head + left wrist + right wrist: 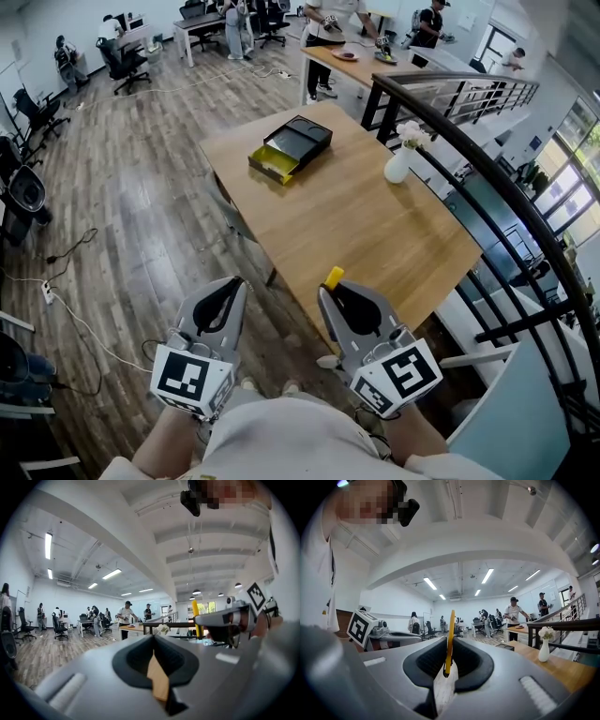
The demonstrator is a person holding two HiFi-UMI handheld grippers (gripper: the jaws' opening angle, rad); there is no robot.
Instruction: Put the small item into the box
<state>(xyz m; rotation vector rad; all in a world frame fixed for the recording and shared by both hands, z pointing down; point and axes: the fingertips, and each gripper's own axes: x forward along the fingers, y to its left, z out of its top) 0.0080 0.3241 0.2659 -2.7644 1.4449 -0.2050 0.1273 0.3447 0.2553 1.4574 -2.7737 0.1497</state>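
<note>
Box (291, 147) and vase (397, 167) sit on the table (356, 230), well ahead. Right gripper (326, 292) pinches a yellow strip (334, 277); left gripper (238, 283) is closed, empty.

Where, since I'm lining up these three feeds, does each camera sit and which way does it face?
Head view: on the head, steeply down at table and box; forearms, left gripper, right gripper show.
Left gripper view: on that gripper, along its shut empty jaws across the office; right gripper shows.
Right gripper view: on that gripper, along jaws clamping the yellow item; shirt, left gripper show.
Shared: the yellow item, all three.
</note>
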